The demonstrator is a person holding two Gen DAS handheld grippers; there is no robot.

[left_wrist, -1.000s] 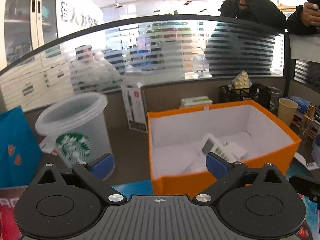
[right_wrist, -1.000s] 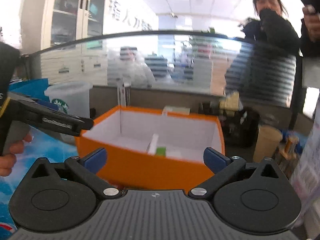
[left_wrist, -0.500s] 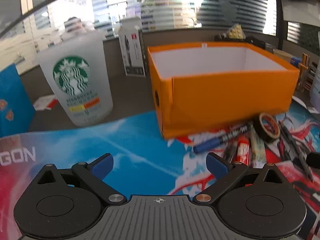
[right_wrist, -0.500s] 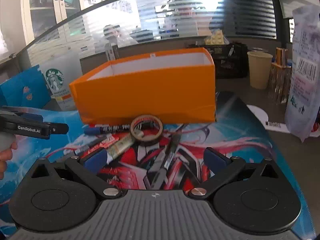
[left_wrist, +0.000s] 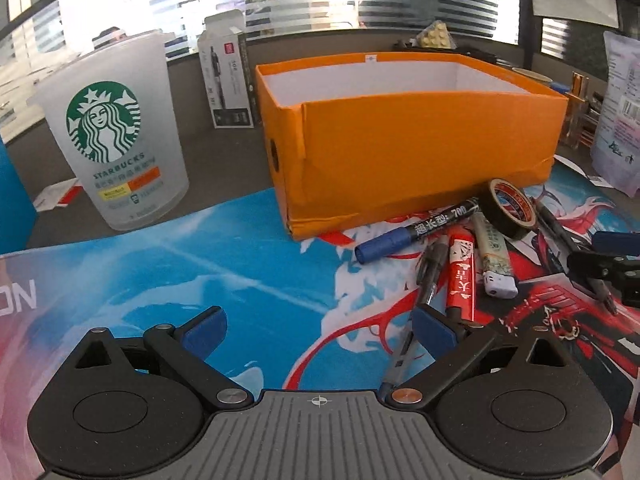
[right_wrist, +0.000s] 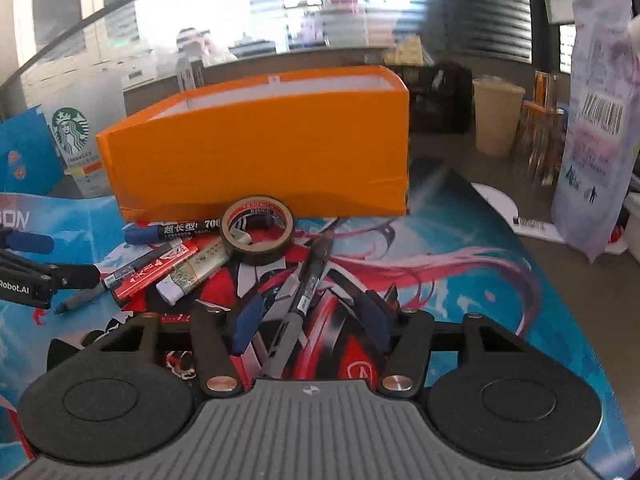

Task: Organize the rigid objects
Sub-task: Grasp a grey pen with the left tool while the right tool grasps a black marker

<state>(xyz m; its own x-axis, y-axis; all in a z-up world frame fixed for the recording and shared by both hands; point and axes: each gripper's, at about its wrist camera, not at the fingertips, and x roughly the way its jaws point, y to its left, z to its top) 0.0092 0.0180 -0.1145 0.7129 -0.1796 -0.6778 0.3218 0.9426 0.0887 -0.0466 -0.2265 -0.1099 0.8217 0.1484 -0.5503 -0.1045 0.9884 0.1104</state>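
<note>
The printed desk mat [left_wrist: 240,264] covers the near desk, and the orange box [left_wrist: 420,152] stands on its far edge, at about 1 o'clock from the left gripper and 12 o'clock from the right one. At 10 o'clock in the left wrist view a frosted Starbucks cup [left_wrist: 116,136] stands on the bare desk just off the mat, with a pen carton [left_wrist: 228,80] behind it, beside the box's left wall.

The left gripper [left_wrist: 320,330] hangs over the mat with its blue-padded fingers spread wide and nothing between them. Its right pad lies over the lower end of a thin black pen [left_wrist: 430,268]; whether they touch cannot be told.

The right gripper [right_wrist: 310,320] has its fingers partly drawn in, with a gap on each side of a black pen [right_wrist: 314,272] that runs between them toward 12 o'clock. The pads do not appear to press it.

The loose pile lies just in front of the box, at 2 o'clock from the left gripper and 11 o'clock from the right. A tape roll [right_wrist: 258,230] leans there, touching a blue-capped marker [left_wrist: 416,230]. Beside them lie a red lighter [left_wrist: 460,276] and a pale lighter [left_wrist: 494,256], side by side.
</note>
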